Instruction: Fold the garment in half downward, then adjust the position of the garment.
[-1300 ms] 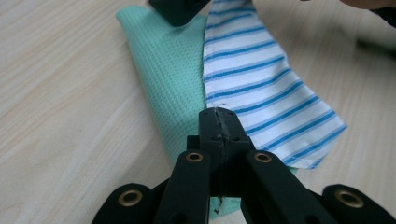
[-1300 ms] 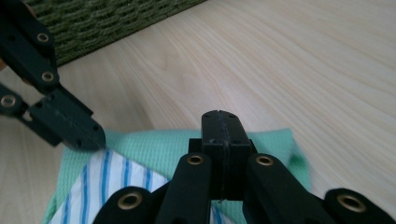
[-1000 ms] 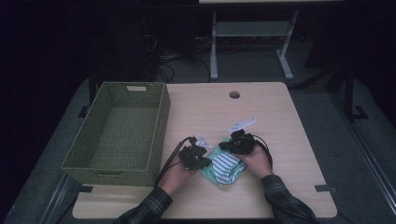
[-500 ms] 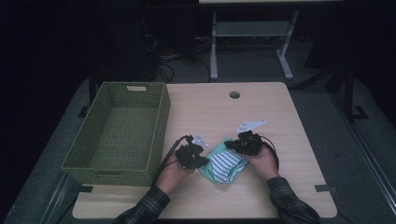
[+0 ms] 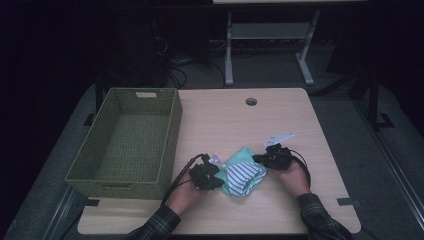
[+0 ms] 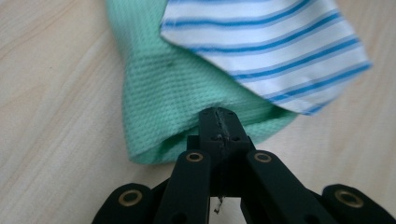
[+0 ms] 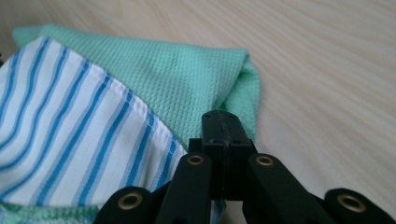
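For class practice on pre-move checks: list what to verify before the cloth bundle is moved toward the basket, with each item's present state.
1. Left gripper shut on the green cloth: ok.
2. Right gripper shut at the cloth's edge: ok; what it pinches: cannot tell.
3. Striped cloth lying on the green one: ok.
4. Basket with room inside: ok.
5. Table between cloth and basket free of things: ok.

Both grippers matte black: left gripper (image 6: 218, 122), right gripper (image 7: 223, 126). Brass-ringed pivot screws on linkage arms. Black cables trail back. Dark plaid sleeves (image 5: 156, 223) on forearms.
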